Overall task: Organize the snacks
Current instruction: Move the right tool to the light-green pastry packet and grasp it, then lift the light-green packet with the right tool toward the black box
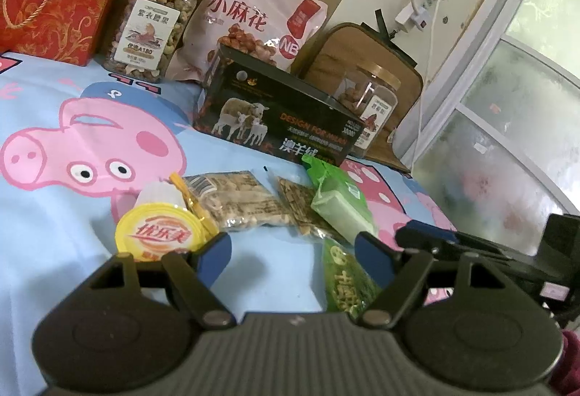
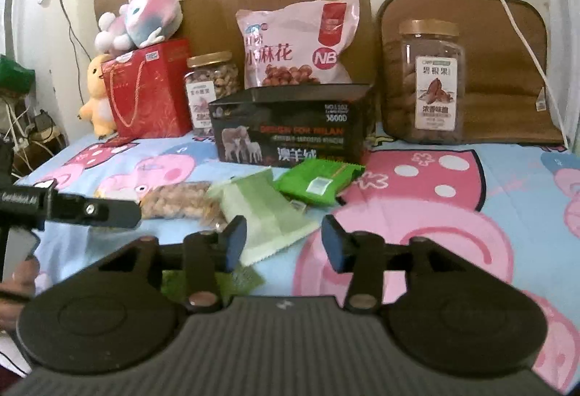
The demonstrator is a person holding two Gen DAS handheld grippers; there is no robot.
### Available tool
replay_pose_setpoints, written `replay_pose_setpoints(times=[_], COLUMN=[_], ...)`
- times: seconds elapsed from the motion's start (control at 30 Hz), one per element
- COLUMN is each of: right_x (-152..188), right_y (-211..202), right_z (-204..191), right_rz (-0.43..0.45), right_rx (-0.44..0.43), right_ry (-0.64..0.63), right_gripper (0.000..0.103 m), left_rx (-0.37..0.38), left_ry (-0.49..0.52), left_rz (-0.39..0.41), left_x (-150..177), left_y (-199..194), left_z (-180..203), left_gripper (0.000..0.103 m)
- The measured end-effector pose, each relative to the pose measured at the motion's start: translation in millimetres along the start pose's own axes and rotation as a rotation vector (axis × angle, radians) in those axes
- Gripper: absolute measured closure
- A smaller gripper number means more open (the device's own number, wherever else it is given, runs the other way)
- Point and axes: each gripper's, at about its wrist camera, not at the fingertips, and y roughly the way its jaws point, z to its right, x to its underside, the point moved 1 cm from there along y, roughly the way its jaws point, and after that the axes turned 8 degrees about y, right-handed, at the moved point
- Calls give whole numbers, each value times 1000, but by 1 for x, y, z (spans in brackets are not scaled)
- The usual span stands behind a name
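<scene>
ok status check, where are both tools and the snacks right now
Left tool open, empty. Right tool open, over pale green packet, not gripping. Small snack packs loose in front of open black box; none inside as far as seen.

A light blue bedsheet (image 2: 507, 185) printed with pink cartoon pigs carried a black open box (image 2: 290, 131) with white sheep and orange lettering near its back edge, behind it a pale pink snack bag (image 2: 297, 44) with dark red characters. Toward the back left corner stood a red gift bag (image 2: 148, 91) with gold swirls and a clear gold-lidded jar (image 2: 212, 87). At the front lay a pale green packet (image 2: 268, 214), a bright green packet (image 2: 319, 180) and a yellow-lidded cup (image 1: 159, 232).
</scene>
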Motion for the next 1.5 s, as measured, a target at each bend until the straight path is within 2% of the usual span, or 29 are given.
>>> replay_pose_setpoints(times=[0.07,0.13,0.2,0.23,0.3,0.37,0.4,0.53,0.67,0.77,0.97,1.13,1.27,1.5], right_x=[-1,-3,-7,-8,-7,-5,-5,-7,-8,-5,18,40,52,52], right_y=[10,21,36,42,56,63,59,36,9,-2,-7,3,8,1], right_z=[-2,-6,-9,-10,-11,-9,-10,-18,-28,-42,-78,-99,-103,-79], right_rz=[-18,-27,-58,-79,-124,-152,-139,-69,-28,-49,-132,-166,-162,-172], right_rx=[-6,-10,-17,-28,-43,-62,-76,-78,-153,-230,-361,-384,-354,-312], right_ry=[-10,-53,-98,-110,-131,-133,-133,-157,-162,-211,-378,-491,-551,-475], right_gripper=[41,38,24,24,28,38,48,48,48,47,47,46,37,34], left_rx=[0,2,4,5,6,9,12,21,32,42,-5,-31,-36,-15], left_ry=[-2,-5,-6,-6,-8,-12,-16,-29,-45,-63,-72,-107,-119,-97], left_rz=[4,6,4,3,7,12,14,21,62,91,112,87,65,29], left_x=[0,0,0,0,0,0,0,0,0,-1,5,14,20,20], left_y=[-1,-1,-1,-1,-1,-2,-2,-3,-10,-20,-48,-62,-62,-51], left_z=[-1,-1,-2,-2,-3,-4,-4,-7,-10,-13,-19,-27,-29,-23], left_gripper=[25,25,25,25,25,25,25,25,25,25,25,25,25,25])
